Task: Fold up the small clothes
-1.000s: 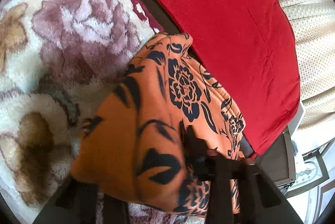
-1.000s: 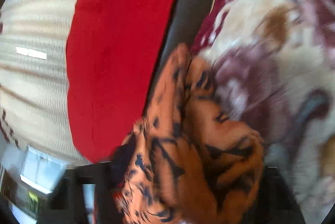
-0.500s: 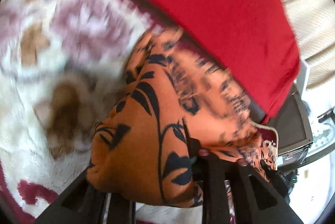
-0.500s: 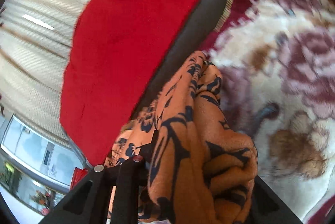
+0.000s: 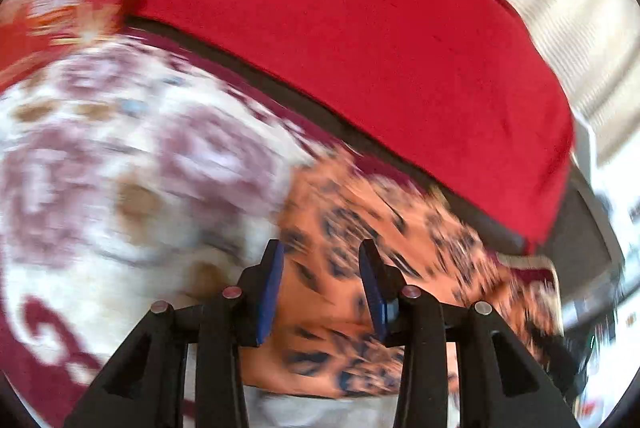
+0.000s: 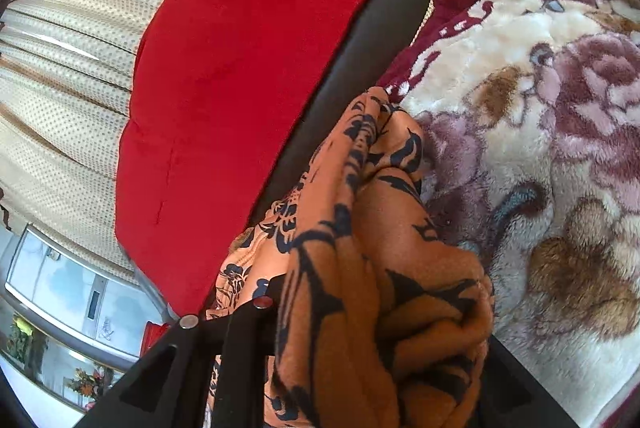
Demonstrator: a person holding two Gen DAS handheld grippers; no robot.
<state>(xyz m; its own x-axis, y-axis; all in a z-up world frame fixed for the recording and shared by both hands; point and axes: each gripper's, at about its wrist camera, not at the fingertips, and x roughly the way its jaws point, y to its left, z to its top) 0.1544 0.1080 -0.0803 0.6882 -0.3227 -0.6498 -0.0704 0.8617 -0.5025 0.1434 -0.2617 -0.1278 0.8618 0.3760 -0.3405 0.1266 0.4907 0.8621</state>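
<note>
Your left gripper [image 5: 320,264] is opening, empty, above the orange patterned garment [image 5: 384,268] on the floral blanket [image 5: 120,167]. Your right gripper [image 6: 372,328] is pinching its bunched cloth; be lowering it flat before releasing.

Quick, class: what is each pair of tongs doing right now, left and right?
Left tongs: opening, blue pads apart, nothing pinched; the orange black-flowered cloth garment lies behind them.
Right tongs: shut on the same garment, bunched over them.

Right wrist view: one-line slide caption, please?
Right gripper clamps bunched orange floral garment above plush rose blanket, red cushion behind.
</note>
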